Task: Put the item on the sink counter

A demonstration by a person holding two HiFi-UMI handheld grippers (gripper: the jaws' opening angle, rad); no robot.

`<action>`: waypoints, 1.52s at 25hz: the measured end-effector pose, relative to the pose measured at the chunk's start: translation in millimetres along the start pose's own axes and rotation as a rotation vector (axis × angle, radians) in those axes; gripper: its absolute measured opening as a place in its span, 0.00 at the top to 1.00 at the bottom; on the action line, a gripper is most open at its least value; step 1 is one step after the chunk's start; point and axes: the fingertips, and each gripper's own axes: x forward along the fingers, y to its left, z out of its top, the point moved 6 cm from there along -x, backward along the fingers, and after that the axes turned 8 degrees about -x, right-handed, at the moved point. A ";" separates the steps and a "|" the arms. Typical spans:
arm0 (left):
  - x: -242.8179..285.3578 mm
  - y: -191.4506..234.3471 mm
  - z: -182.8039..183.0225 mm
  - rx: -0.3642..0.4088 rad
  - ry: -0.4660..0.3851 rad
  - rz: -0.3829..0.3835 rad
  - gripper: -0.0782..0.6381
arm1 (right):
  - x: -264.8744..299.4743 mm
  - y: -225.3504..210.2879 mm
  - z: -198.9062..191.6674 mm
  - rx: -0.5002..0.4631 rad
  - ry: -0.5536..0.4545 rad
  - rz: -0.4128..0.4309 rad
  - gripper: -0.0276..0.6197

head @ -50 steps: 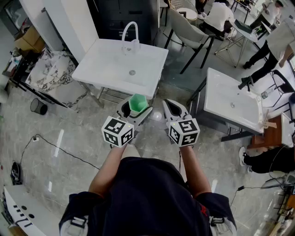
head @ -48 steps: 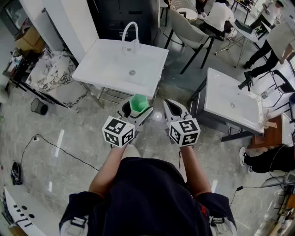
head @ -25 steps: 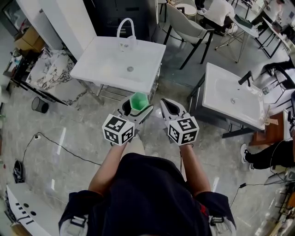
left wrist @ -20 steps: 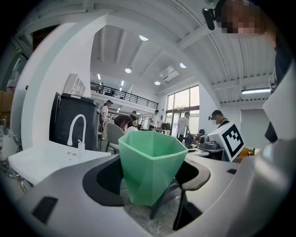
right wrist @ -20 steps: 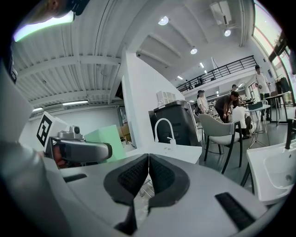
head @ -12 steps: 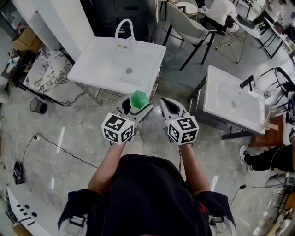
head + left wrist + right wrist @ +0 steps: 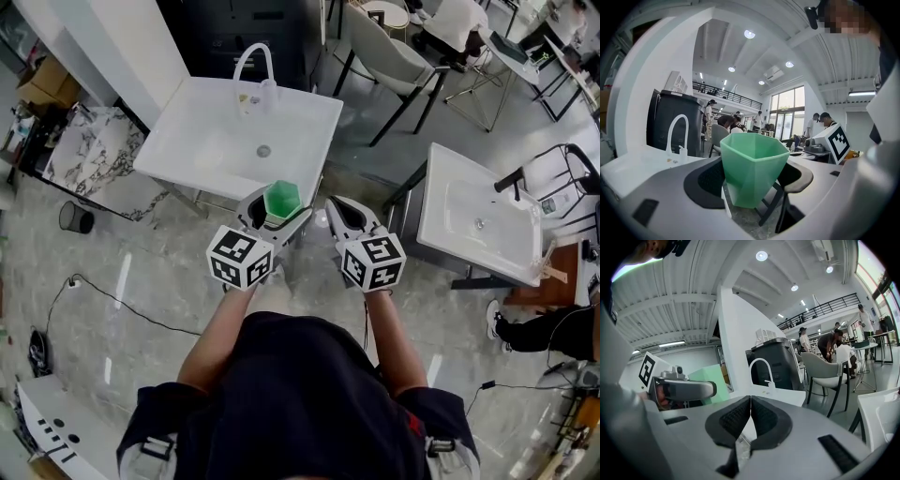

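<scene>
The green cup [image 7: 281, 200] is held upright in the left gripper [image 7: 277, 208], above the marble floor [image 7: 141, 281] and right at the front edge of the white sink counter [image 7: 187, 159]. It is not yet over the basin or set down. Compared with two seconds ago, the counter has drawn closer in the head view: its front edge then lay clearly ahead of the cup, and now the cup's rim overlaps that edge, while both grippers keep the same side-by-side pose. The second sink [image 7: 478, 225], off to the right, has shifted slightly in the frame. In the left gripper view the jaws stand wide and pinch the cup [image 7: 752, 171] by its faceted lower walls, with a dark pad [image 7: 705, 180] pressed against each side and the open mouth facing up. The right gripper [image 7: 347, 214] hangs just beside it, its jaws [image 7: 750, 404] pressed together with nothing between them. The curved faucet [image 7: 251, 66] stands at the counter's far edge.
</scene>
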 end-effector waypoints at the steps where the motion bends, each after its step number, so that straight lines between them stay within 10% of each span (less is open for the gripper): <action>1: 3.6 4.4 2.5 0.000 0.002 -0.003 0.43 | 4.8 -2.8 1.7 0.003 0.000 -0.002 0.90; 38: 66.3 155.7 59.3 -0.018 0.072 -0.143 0.43 | 171.2 -37.8 44.6 0.087 0.042 -0.094 0.90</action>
